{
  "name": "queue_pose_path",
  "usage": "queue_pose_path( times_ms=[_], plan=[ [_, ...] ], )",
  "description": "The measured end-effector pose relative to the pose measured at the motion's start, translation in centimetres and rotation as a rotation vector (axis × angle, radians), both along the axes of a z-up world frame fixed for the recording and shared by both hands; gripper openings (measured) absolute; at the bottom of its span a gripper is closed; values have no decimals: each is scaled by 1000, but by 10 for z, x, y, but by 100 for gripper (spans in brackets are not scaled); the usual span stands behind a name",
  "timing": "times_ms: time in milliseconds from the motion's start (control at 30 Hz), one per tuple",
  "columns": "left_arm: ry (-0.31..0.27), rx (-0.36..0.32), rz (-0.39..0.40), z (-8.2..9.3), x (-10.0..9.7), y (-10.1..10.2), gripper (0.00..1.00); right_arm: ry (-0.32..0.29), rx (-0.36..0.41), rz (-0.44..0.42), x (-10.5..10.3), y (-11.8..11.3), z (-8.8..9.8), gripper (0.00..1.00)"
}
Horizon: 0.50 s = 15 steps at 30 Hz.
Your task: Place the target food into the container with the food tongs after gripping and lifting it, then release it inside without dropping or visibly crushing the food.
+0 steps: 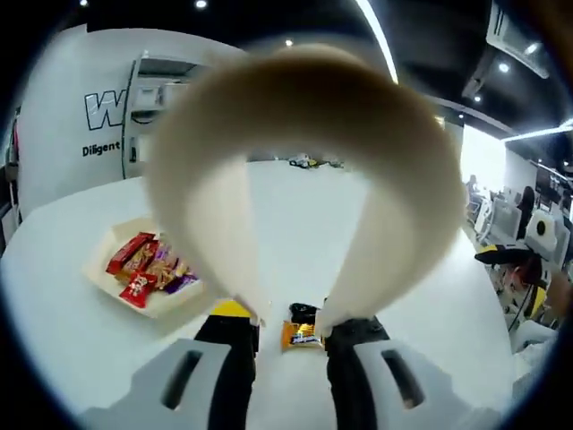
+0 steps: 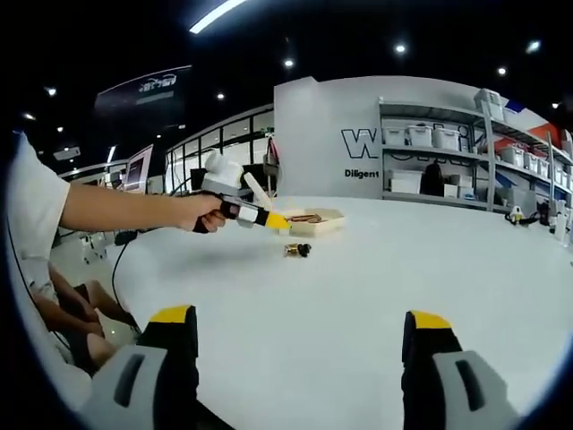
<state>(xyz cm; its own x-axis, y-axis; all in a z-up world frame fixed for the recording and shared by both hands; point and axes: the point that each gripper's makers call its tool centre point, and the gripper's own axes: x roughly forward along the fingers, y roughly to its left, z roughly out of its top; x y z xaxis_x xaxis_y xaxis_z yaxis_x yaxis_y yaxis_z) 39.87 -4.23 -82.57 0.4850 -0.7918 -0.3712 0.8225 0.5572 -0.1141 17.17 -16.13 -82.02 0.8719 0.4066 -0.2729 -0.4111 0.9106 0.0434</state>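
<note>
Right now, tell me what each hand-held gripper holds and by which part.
The left hand-held gripper grips cream food tongs by both arms near their tips. The right hand-held gripper holds nothing, jaws wide apart.

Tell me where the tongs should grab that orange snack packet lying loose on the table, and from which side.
Grip the orange snack packet across its middle, coming straight down from above. It lies flat on the white table, apart from the tray of snacks, so a low side approach would likely just push it. The cream tongs held in the left gripper already hover with their tips around it.
</note>
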Motion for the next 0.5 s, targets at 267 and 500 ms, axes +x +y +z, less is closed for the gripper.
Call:
queue_pose_path(
  times_ms=[267,500],
  plan=[
    [47,9,-25,-18,-8,-10,28,-1,14,-13,-3,-6,0,94],
    [62,-10,-13,-21,-18,-9,28,1,11,-5,-2,-3,-2,93]
  ],
)
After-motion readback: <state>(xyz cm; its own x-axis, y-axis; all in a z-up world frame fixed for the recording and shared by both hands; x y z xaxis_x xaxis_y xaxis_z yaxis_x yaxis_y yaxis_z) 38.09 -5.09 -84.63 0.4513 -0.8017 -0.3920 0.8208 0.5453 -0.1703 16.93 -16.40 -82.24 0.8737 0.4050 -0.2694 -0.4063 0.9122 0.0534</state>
